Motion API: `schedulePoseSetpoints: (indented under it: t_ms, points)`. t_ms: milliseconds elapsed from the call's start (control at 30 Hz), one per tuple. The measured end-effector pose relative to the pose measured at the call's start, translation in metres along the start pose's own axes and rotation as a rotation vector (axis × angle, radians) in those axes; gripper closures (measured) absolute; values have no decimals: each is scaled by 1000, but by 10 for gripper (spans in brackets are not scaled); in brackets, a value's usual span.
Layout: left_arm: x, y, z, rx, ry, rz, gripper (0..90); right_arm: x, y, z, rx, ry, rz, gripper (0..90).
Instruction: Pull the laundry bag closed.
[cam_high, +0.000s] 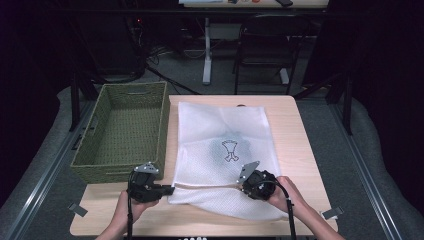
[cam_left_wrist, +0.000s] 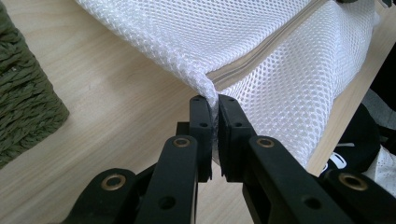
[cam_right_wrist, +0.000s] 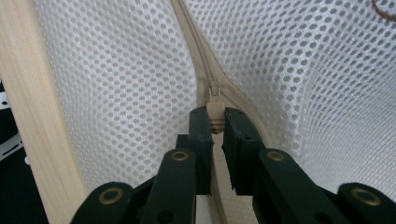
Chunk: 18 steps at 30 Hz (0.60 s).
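Observation:
A white mesh laundry bag (cam_high: 222, 145) with a small printed figure lies on the wooden table (cam_high: 295, 130). Its beige zipper (cam_high: 207, 186) runs along the near edge, stretched between my two grippers. My left gripper (cam_high: 170, 189) is shut on the bag's near left corner (cam_left_wrist: 209, 86), where the zipper (cam_left_wrist: 261, 53) ends. My right gripper (cam_high: 242, 186) is shut on the beige zipper pull (cam_right_wrist: 215, 113), with mesh (cam_right_wrist: 116, 93) on both sides of the zipper tape. A hand holds each gripper from below.
A green woven basket (cam_high: 162, 125) stands to the left of the bag, with nothing showing inside it; its wall (cam_left_wrist: 23, 107) is close to my left gripper. Beyond the table are a desk leg and a dark chair (cam_high: 265, 45).

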<state>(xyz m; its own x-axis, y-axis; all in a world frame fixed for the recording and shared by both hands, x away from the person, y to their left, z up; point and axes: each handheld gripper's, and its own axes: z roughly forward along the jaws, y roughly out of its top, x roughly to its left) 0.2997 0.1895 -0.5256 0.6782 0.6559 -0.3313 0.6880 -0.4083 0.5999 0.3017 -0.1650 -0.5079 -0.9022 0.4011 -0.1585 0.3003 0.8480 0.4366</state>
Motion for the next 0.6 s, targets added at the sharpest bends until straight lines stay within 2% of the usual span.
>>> schedulePoseSetpoints:
  t_ms: [167, 333, 600]
  points:
    - [0, 0, 1, 4, 4, 1, 857, -1, -5, -3, 3, -3, 13, 820]
    - [1, 0, 1, 5, -2, -1, 858, -2, -8, -8, 0, -12, 1, 820]
    - [2, -1, -1, 2, 6, 0, 857, -6, -19, -13, 3, -28, 32, 820]
